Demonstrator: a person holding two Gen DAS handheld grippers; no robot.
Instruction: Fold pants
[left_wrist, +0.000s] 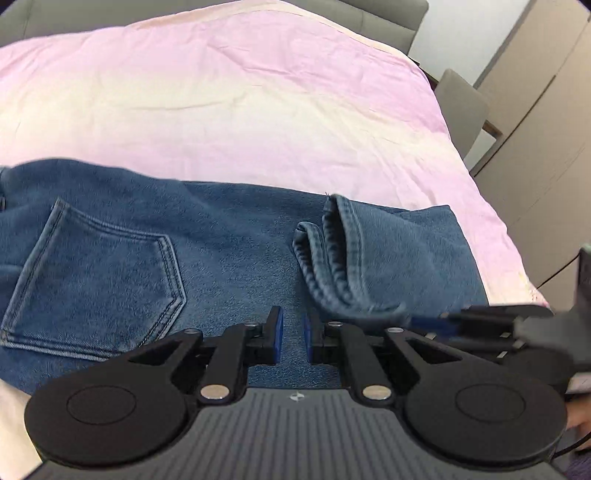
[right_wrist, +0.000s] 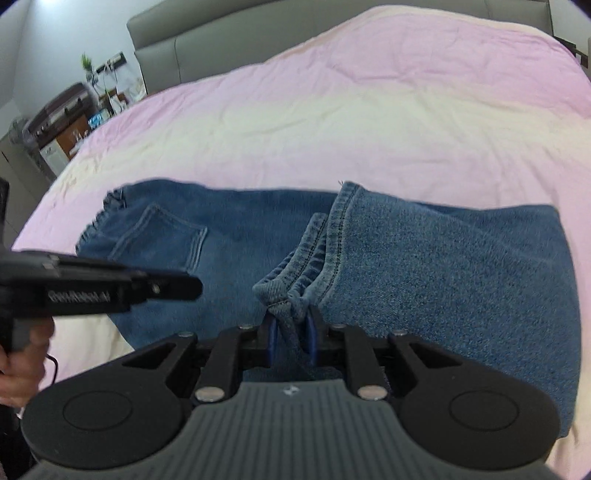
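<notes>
Pink and cream bedding covers the bed (right_wrist: 369, 110), which fills the upper half of both views, with a grey headboard (right_wrist: 221, 37) behind it and a cluttered side cabinet (right_wrist: 66, 122) in the upper left of the right wrist view. Blue denim pants (left_wrist: 229, 240) lie across the bed in the middle of each frame, already doubled over, with a back pocket (left_wrist: 99, 280) facing up on the left side. In the left wrist view, the left tongs (left_wrist: 292, 334) stand at the lower centre, just above the denim, with a narrow gap between the blue pads and no cloth in this gap. In the right wrist view, the right tongs (right_wrist: 291, 332) pinch a bunched hem (right_wrist: 291, 291) of the pants leg, and the cloth runs between the two pads. At the left edge of this view, the left tongs (right_wrist: 184, 288) are seen from the side, and a hand (right_wrist: 22, 365) grips the handle below them.
</notes>
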